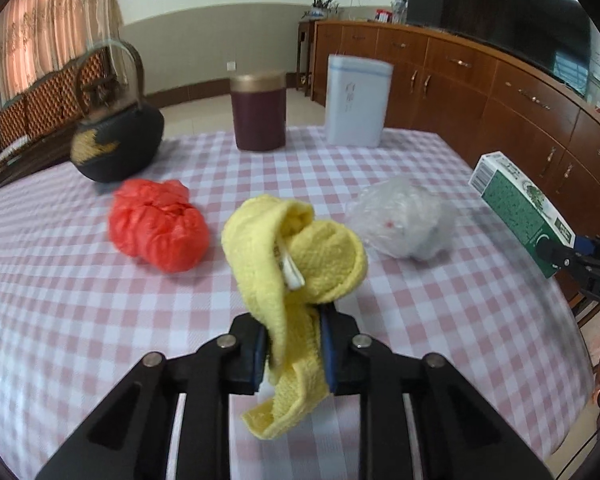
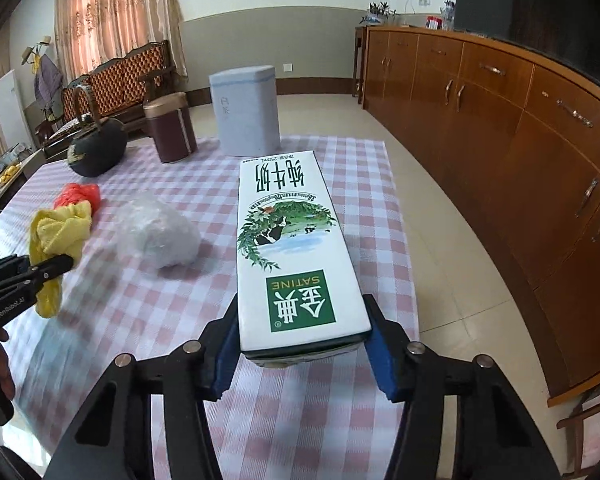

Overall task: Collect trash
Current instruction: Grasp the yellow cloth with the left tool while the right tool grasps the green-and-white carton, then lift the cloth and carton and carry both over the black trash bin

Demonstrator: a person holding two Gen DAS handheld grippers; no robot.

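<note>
Left tool [image 1: 294,346] pinches yellow cloth [image 1: 296,248] (narrow) | right tool [image 2: 304,354] apparently clamps milk carton [image 2: 292,248]

Your left fingers [image 1: 260,356] carry smooth blue pads against a nubbly yellow terry cloth [image 1: 296,264]. Your milk carton [image 2: 292,248] is glossy coated paperboard, printed green and white. The surface [image 1: 100,320] wears a matt woven check cloth. The red bag [image 1: 156,226] is thin crinkled plastic; the clear bag [image 1: 400,218] looks like filmy plastic, though it is blurred. The kettle [image 1: 116,144] is dull, rough dark metal. The cabinets [image 2: 500,120] are polished wood.
</note>
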